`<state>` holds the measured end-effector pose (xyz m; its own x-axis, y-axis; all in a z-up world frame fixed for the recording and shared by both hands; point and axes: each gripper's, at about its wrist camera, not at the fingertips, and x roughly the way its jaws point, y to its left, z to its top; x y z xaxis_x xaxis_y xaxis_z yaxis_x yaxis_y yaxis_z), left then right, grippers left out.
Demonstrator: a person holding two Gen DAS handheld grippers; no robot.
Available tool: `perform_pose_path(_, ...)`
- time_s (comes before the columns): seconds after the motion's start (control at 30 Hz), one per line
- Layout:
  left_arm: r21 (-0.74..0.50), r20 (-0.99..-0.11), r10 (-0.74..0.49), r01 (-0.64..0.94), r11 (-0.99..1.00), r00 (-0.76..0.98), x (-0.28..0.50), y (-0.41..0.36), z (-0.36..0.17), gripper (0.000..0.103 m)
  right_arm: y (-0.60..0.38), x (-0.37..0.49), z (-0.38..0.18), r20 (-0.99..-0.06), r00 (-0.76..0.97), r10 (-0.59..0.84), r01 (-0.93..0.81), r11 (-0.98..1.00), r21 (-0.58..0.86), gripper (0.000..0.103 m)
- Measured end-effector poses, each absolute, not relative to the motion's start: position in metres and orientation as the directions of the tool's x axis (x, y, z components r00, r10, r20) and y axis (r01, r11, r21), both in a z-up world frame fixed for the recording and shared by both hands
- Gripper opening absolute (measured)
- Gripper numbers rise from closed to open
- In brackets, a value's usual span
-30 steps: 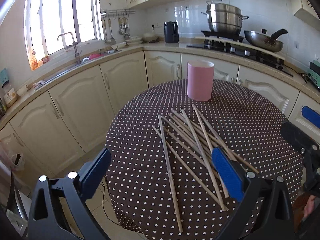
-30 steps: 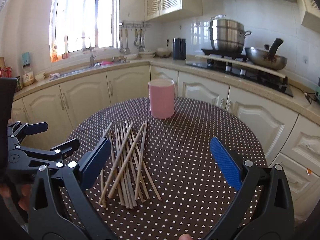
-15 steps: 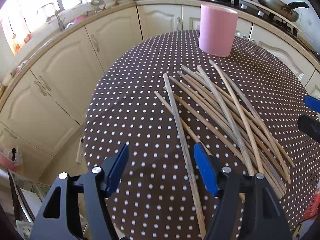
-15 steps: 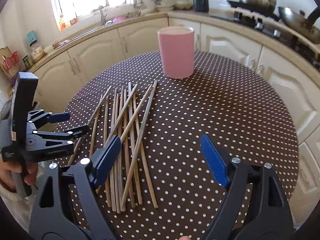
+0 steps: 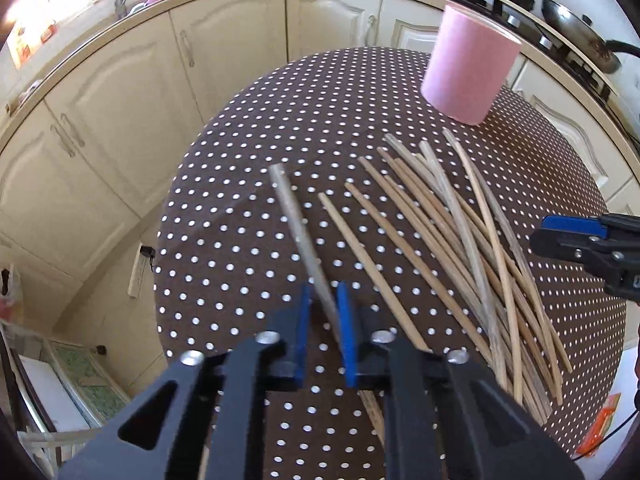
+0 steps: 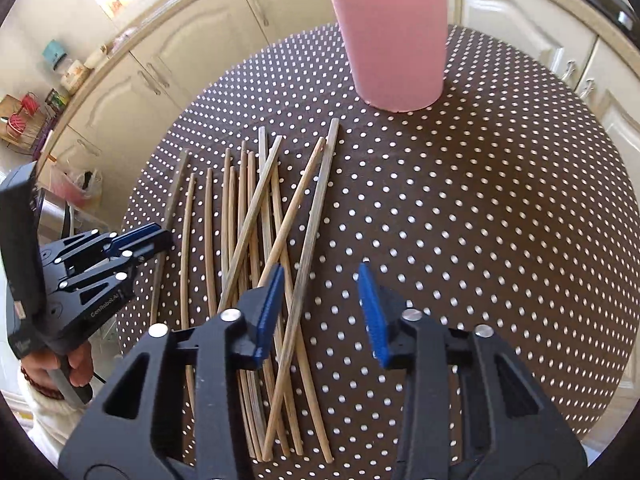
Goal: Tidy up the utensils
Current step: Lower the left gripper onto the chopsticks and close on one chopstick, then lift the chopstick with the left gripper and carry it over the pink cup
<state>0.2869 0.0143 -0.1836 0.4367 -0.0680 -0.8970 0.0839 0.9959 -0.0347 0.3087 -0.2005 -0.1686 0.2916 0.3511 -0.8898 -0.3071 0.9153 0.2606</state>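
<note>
- The left gripper (image 5: 323, 304) has just been closing and now pinches the grey chopstick (image 5: 298, 232) near its near end; this stick lies apart from the pile, on the pile's left, its long axis running up and away from the jaws toward the far edge of the table (image 5: 240, 160)
- The right gripper (image 6: 320, 300) has just been closing too; its jaws stand half-spread, and the rightmost chopstick (image 6: 312, 232) passes between them, not yet pressed
- The chopstick pile (image 6: 248, 220) lies roughly parallel, pointing toward the pink holder (image 6: 394, 36), which stands upright beyond the sticks' far tips
- Judged from this, each stick must be lifted and tipped upright; the right gripper is nearer the holder
- The right wrist view shows the person's hand (image 6: 76, 364) on the left tool; the left wrist view alone shows the pinch up close
</note>
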Motion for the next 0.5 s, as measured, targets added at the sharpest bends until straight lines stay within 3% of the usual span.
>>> perform_pose_path(0.3, -0.064, -0.892, -0.095, 0.085, 0.994, 0.443, 0.286, 0.019, -0.185, 0.006, -0.175, 0.337, -0.176, -0.933, 0.235, 0.273, -0.302, 0.933, 0.197, 0.030)
perform_pose_path(0.5, -0.115, -0.885, -0.134, 0.071, 0.991, 0.445, 0.286, 0.028, -0.184, 0.006, -0.154, 0.355, -0.178, -0.957, 0.221, 0.188, -0.310, 0.944, 0.114, 0.015)
